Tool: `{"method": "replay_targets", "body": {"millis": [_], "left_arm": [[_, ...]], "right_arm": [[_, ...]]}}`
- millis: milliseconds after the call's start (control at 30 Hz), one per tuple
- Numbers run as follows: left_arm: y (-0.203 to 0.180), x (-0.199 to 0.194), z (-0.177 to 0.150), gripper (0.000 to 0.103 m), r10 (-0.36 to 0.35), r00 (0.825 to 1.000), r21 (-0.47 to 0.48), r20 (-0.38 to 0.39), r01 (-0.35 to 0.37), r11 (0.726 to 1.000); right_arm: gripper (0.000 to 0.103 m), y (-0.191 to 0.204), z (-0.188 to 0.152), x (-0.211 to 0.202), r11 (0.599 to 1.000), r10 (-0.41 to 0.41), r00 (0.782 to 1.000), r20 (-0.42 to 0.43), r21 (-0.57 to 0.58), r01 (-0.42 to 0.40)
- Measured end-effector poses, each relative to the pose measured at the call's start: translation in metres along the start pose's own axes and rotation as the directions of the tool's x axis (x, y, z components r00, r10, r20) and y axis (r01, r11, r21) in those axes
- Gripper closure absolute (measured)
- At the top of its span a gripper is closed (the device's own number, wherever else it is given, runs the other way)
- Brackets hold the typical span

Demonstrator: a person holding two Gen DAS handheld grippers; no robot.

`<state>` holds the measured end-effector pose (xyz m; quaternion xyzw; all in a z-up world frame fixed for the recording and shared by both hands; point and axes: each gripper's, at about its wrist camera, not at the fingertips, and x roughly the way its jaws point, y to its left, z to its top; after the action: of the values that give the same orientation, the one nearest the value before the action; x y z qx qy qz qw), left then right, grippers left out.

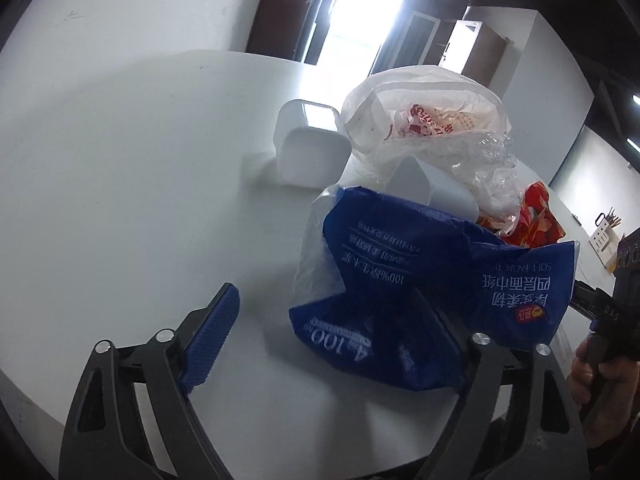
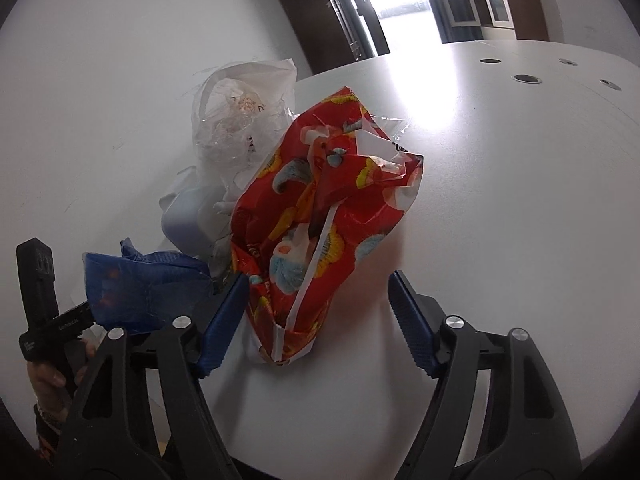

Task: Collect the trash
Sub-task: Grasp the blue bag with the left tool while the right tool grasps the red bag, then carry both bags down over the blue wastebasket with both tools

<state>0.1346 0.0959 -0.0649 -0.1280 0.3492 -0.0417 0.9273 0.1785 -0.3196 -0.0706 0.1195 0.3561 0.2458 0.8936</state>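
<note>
In the left wrist view, the left gripper (image 1: 320, 340) has its jaws spread wide. The left blue pad stands free over bare desk at the lower left of the frame, while the right pad is hidden behind the crumpled blue plastic tissue wrapper (image 1: 420, 292), so I cannot tell whether that pad touches it; nothing is pinched between the two. The wrapper lies at the lower centre-right, at the near edge of a heap of trash. Behind it, toward the upper right, sit a white plastic tub (image 1: 436, 190) tipped on its side, a second white square tub (image 1: 310, 148) also on its side just left of the heap, a translucent white plastic bag with red print (image 1: 424, 120), and a sliver of the red patterned snack bag (image 1: 536, 216). The white round desk (image 1: 120, 180) is bare across the whole left half of the frame, out to its curved rim.

In the right wrist view, the right gripper (image 2: 316, 320) is also wide open, its jaws straddling the lower end of the red patterned snack bag (image 2: 320, 216) without closing on it; the left pad is just beside the bag, the right pad well apart from it. The blue wrapper (image 2: 144, 284) shows at the lower left, the white bag (image 2: 240, 112) at the upper left. The desk (image 2: 520, 200) lies open across the right of the frame, with small round holes near its far edge at the upper right.
</note>
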Motion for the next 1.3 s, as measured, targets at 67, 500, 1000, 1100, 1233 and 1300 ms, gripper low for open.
{"method": "replay_targets", "body": {"millis": [67,500,1000,1100,1233,1300], "left_arm": [[-0.001,0.004,0.000,0.043,-0.010,1.000,0.026,-0.012,0.010,1.000],[-0.010,-0.026,-0.004,0.101,0.017,0.998,0.088,0.063,-0.022,0.996],[-0.018,-0.135,-0.041,0.102,0.043,0.979,0.049,0.197,-0.054,0.997],[-0.028,-0.157,-0.055,0.102,0.053,0.976,0.081,0.210,-0.072,0.994],[-0.036,-0.179,-0.075,0.102,0.051,0.976,0.100,0.212,-0.073,0.992],[-0.038,-0.186,-0.085,0.102,0.049,0.978,0.103,0.203,-0.071,0.992]], "right_arm": [[0.047,0.000,0.001,0.003,1.000,0.015,1.000,-0.009,0.008,-0.015],[0.088,0.017,-0.006,-0.021,0.998,-0.034,0.998,0.050,-0.056,0.037],[0.089,0.025,-0.038,-0.095,0.988,-0.067,0.986,0.151,-0.126,0.087],[0.089,0.029,-0.053,-0.113,0.984,-0.063,0.985,0.158,-0.152,0.087],[0.089,0.028,-0.077,-0.136,0.979,-0.080,0.985,0.156,-0.175,0.107],[0.089,0.026,-0.090,-0.147,0.978,-0.084,0.985,0.148,-0.179,0.110]]}}
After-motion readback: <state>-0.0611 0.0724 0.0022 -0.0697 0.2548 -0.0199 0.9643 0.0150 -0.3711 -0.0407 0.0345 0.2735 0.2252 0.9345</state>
